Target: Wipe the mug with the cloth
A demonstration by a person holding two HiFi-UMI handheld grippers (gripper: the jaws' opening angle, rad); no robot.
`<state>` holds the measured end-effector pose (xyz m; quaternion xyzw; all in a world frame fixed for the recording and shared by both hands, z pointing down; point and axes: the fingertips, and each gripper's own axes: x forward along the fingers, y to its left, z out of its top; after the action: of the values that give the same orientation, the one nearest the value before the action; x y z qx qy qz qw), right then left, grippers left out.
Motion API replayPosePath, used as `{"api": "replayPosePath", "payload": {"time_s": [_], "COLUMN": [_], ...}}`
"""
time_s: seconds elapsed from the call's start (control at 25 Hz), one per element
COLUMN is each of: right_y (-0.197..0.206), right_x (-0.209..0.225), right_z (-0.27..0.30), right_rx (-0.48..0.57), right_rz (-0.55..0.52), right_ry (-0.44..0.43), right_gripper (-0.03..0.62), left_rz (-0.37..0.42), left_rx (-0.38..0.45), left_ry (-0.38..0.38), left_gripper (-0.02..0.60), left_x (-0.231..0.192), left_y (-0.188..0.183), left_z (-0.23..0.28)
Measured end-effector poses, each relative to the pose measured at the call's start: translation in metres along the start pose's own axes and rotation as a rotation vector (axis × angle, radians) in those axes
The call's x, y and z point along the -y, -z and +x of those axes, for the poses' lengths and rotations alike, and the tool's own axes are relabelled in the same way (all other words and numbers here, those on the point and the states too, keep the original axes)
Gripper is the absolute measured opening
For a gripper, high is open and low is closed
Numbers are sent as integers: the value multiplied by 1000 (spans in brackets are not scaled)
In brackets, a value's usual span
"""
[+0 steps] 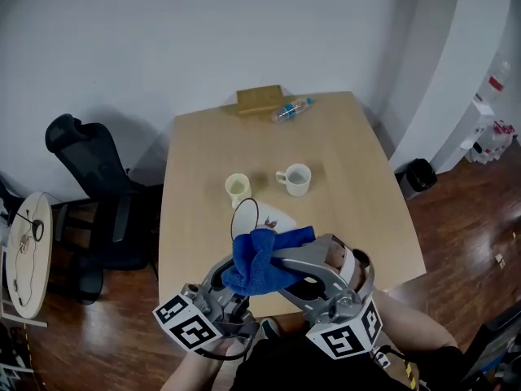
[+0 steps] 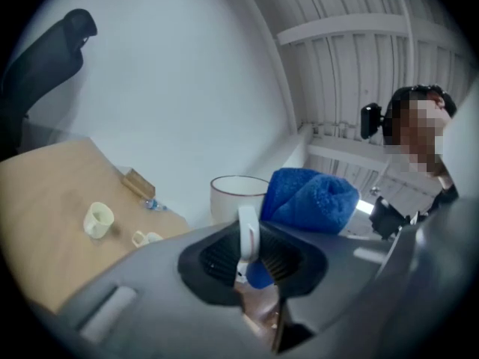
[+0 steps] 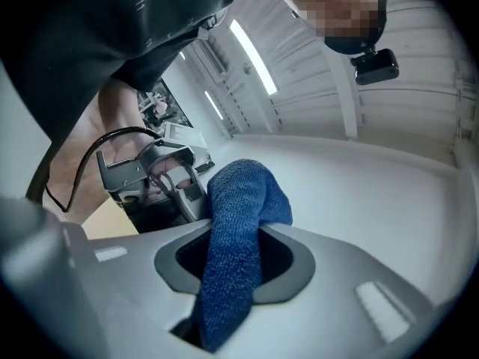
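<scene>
left gripper (image 2: 251,254) clamped on handle (image 2: 248,230) of white mug (image 2: 233,199), steadying it; right gripper (image 3: 233,275) pinches blue cloth (image 3: 238,223) at its rim, likely for wiping.

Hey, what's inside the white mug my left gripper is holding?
The white ceramic mug shows nothing in the visible part of its mouth. The bunched blue terry cloth in the right gripper covers its lower rim, so the bottom is hidden.

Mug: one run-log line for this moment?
left gripper: shut on mug by handle | right gripper: shut on cloth | cloth against mug, both held above table | phase: wipe contact
</scene>
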<state>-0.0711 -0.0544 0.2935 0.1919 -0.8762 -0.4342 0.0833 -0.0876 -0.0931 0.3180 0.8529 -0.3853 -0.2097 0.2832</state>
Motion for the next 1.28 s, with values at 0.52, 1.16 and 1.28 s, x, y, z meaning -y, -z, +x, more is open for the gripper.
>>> {"api": "replayPosePath", "payload": {"time_s": [0.52, 1.16, 1.28], "right_y": [38, 78, 68], "right_x": [75, 30, 23], "right_z": [-27, -30, -26], "right_rx": [96, 696, 727], "right_rz": [792, 2021, 2108], "right_ry": [18, -447, -480], "right_gripper": [110, 110, 110], "left_rz": [69, -162, -191], "left_rx": [-67, -73, -38], "left_ry": [156, 595, 626], "left_gripper": [61, 62, 61], "left_x": [28, 98, 101], "left_y": [5, 21, 19], "left_z": [-14, -27, -29]}}
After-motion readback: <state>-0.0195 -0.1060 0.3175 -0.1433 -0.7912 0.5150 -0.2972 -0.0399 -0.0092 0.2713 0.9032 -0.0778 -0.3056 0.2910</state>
